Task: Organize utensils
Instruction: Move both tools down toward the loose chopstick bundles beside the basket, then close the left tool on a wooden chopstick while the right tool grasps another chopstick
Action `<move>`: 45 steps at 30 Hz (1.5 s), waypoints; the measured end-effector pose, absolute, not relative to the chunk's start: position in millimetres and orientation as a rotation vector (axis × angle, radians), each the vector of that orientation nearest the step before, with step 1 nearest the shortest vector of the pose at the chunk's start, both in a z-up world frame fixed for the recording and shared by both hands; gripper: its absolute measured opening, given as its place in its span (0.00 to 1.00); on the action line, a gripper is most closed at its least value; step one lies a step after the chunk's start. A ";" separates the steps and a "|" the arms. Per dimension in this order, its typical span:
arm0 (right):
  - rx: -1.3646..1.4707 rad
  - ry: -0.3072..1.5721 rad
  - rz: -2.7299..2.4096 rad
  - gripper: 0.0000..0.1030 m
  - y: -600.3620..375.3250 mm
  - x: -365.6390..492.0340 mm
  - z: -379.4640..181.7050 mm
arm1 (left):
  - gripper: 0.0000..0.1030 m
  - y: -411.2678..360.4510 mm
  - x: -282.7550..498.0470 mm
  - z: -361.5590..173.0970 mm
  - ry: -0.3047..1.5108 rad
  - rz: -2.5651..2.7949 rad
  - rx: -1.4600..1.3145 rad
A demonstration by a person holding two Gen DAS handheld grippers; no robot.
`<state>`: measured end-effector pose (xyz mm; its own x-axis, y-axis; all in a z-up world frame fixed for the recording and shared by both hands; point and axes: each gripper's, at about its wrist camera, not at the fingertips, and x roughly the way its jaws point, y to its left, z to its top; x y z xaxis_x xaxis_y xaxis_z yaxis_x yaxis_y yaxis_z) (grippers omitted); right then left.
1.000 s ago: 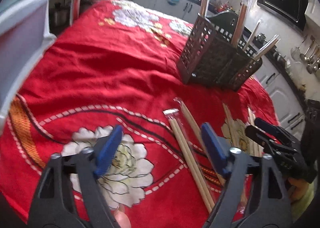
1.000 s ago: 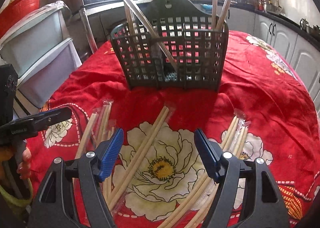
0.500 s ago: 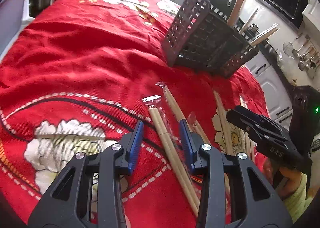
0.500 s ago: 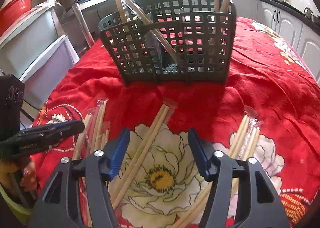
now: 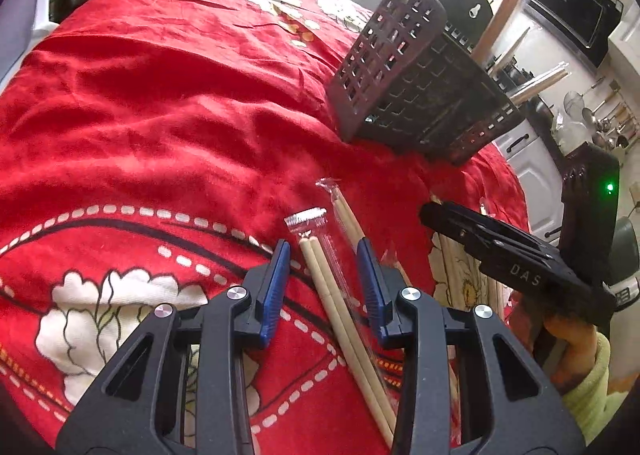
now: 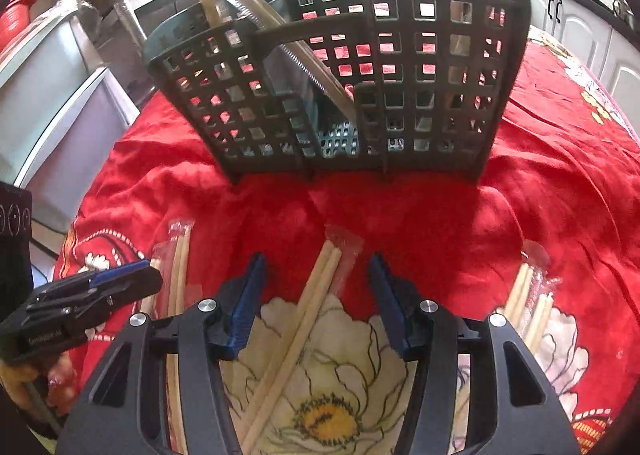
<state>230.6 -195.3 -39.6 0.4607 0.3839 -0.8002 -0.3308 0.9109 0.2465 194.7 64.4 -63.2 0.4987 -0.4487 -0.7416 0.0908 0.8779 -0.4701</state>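
A red cloth [image 5: 168, 127] with white flowers covers the bench under the tongs. Far ahead of the tongs stand white cabinets [image 6: 576, 21], left a red bowl [image 6: 16, 9].

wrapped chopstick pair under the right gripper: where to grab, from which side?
Grip the wrapped chopstick pair mid-shaft, from above, pads closing across its width. It lies flat on the cloth, slanted toward the basket, already between the right gripper's open jaws.

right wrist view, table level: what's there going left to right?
left gripper → wrapped chopsticks by it → chopstick pair between the right gripper's jaws → wrapped chopsticks at far right
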 end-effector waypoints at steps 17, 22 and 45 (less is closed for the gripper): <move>0.057 0.979 0.398 0.22 -197.5 239.6 -43.7 | 0.06 78.5 200.9 -67.1 0.998 -0.340 -0.505; 0.132 0.975 0.438 0.12 -211.9 236.2 -42.3 | 0.04 80.2 194.7 -57.4 0.957 -0.345 -0.511; 0.239 0.671 0.500 0.11 -256.2 171.3 44.7 | 0.03 58.8 163.9 36.5 0.724 -0.393 -0.443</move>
